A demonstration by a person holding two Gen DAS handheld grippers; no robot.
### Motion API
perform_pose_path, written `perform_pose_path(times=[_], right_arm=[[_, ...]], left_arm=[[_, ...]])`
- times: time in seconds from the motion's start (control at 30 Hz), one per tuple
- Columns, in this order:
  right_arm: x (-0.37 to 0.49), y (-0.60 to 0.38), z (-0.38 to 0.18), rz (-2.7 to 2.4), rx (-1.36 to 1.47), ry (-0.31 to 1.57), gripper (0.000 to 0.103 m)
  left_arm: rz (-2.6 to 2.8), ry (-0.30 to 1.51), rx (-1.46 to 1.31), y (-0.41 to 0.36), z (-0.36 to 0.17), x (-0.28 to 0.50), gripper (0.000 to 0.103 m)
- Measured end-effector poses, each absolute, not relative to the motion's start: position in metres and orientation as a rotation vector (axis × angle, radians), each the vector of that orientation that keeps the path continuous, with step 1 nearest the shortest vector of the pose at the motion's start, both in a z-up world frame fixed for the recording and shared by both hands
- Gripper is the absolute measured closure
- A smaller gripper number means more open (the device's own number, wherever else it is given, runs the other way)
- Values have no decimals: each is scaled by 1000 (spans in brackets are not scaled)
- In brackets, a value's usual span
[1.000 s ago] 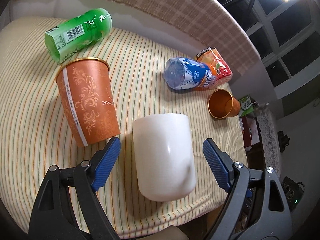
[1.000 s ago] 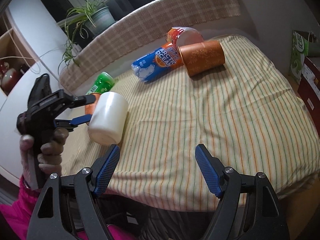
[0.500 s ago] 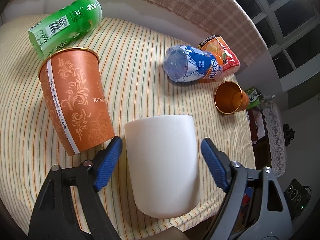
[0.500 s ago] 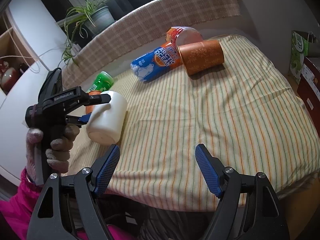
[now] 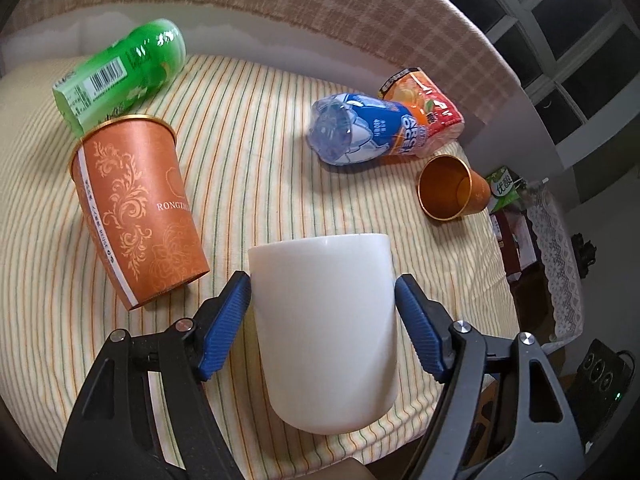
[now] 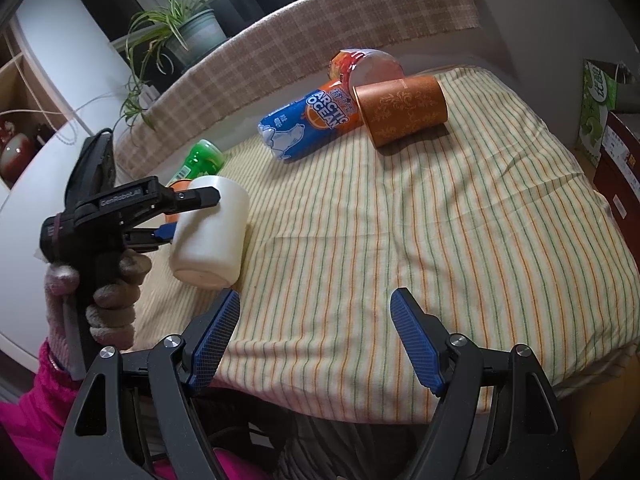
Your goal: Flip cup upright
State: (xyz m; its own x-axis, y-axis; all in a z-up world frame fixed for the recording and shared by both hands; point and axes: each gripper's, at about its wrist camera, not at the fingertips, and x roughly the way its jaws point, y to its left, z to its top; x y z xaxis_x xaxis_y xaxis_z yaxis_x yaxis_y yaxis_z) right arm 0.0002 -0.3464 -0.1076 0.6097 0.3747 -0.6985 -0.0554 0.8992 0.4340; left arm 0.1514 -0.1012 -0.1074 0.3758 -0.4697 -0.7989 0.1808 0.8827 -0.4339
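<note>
in the left wrist view, a green bottle (image 5: 120,76) lies on its side at 10 o'clock on the striped tablecloth (image 5: 256,152). just below it, a tall orange paper cup (image 5: 136,208) lies tipped over at 9 o'clock. low at 6 o'clock the white cup (image 5: 326,328) lies on its side near the table's front edge, its base toward the camera. the left gripper (image 5: 323,292) straddles it, both blue pads pressed to its walls, clamped on it. at 1 o'clock lie a blue bottle (image 5: 360,132) and an orange packet (image 5: 428,108), touching. a small copper cup (image 5: 450,188) lies on its side at 2 o'clock.

in the right wrist view the right gripper (image 6: 316,332) hangs at 6 o'clock over the cloth, jaws wide apart, holding nothing.
</note>
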Motion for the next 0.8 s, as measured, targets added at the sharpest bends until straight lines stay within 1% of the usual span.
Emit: perform_pose_path(times=[0.33, 0.5, 0.8], right_arm=[[1, -345, -108, 253, 390, 886, 25], [2, -343, -106, 252, 386, 883, 25], [0, -341, -103, 240, 375, 874, 25]], left_arm=[[-415, 985, -197, -105, -81, 127, 27], [-412, 953, -162, -108, -76, 120, 28], [-364, 837, -20, -117, -66, 104, 28]])
